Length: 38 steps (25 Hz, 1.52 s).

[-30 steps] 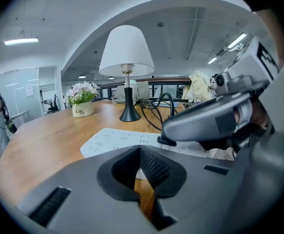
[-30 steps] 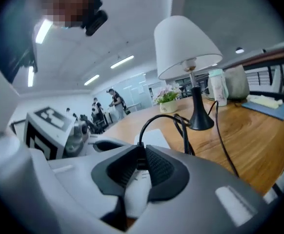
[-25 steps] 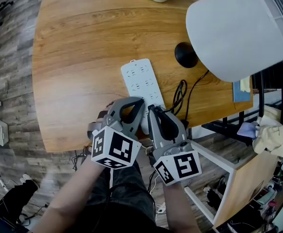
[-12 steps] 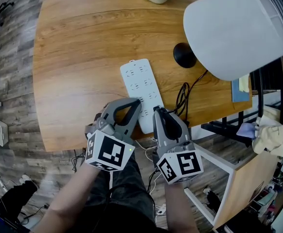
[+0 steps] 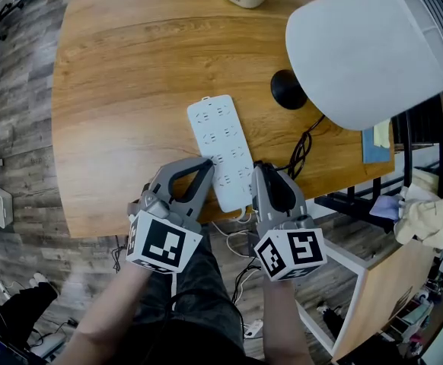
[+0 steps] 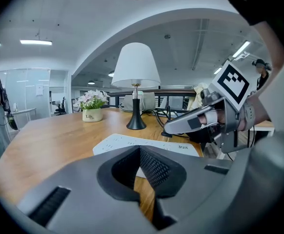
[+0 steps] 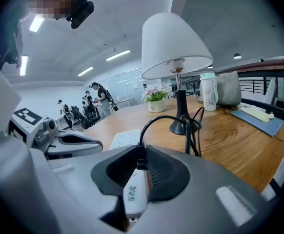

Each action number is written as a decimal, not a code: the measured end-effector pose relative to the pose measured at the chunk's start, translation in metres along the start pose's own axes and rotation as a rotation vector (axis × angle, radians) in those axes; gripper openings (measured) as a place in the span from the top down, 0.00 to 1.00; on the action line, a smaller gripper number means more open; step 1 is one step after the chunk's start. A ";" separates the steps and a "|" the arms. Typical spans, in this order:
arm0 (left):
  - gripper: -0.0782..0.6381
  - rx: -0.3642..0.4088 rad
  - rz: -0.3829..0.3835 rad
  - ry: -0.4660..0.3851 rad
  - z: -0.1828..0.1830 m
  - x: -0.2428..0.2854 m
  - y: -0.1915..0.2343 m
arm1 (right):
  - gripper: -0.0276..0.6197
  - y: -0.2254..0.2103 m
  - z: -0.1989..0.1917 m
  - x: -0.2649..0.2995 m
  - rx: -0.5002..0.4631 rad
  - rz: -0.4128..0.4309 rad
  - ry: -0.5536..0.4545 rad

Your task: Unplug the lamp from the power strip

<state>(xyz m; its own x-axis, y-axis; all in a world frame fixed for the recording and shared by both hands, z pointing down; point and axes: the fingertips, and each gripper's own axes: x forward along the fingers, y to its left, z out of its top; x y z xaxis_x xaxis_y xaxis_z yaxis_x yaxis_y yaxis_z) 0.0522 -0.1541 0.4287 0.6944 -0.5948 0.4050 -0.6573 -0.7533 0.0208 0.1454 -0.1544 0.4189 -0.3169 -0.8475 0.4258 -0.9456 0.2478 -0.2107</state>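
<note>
The wide brown wooden table (image 5: 115, 90) sits on a grey plank floor (image 5: 16, 128). The big white lamp shade (image 5: 366, 48) hides most of the lamp. The long white power strip (image 5: 221, 147) lies near the table's front edge. The right gripper (image 5: 261, 169) has moved back off the strip. Now it sits just right of the strip and pinches the small white plug (image 7: 136, 191) on its black cord (image 5: 304, 147). The left gripper (image 5: 205, 163), jaws pressed together and holding nothing, touches the strip's left side.
</note>
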 end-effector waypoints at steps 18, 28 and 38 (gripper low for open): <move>0.90 -0.011 -0.007 -0.060 0.010 -0.009 0.000 | 0.71 -0.015 -0.017 0.016 -0.063 -0.052 0.184; 0.90 -0.003 -0.009 -0.068 0.010 -0.017 0.001 | 0.69 -0.018 -0.032 0.005 0.020 -0.080 0.190; 0.90 0.014 -0.038 -0.068 0.011 -0.024 -0.005 | 0.58 -0.019 -0.030 -0.013 -0.026 -0.189 0.182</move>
<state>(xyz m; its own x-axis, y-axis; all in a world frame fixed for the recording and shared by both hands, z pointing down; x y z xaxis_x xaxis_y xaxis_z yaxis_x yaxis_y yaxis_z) 0.0424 -0.1388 0.4092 0.7371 -0.5831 0.3415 -0.6265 -0.7791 0.0220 0.1658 -0.1341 0.4437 -0.1402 -0.7821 0.6071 -0.9901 0.1069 -0.0909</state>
